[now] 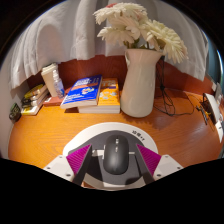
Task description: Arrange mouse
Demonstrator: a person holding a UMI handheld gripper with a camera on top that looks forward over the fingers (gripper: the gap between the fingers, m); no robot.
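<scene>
Lighting: bright daylight through sheer white curtain (60, 35), slightly blown out. Warm sheen on orange-brown wooden desk (45, 135). Strong fisheye curvature toward edges; centre sharp.

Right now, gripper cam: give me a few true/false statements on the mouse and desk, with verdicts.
1. The mouse is black. True.
2. The mouse sits beyond the vase. False: it lies between the fingers of the gripper, nearer than the white vase.
3. The vase holds pale flowers. True.
4. The vase lies on its side. False: it stands upright.
5. The books lie left of the vase on the wooden desk. True.
</scene>
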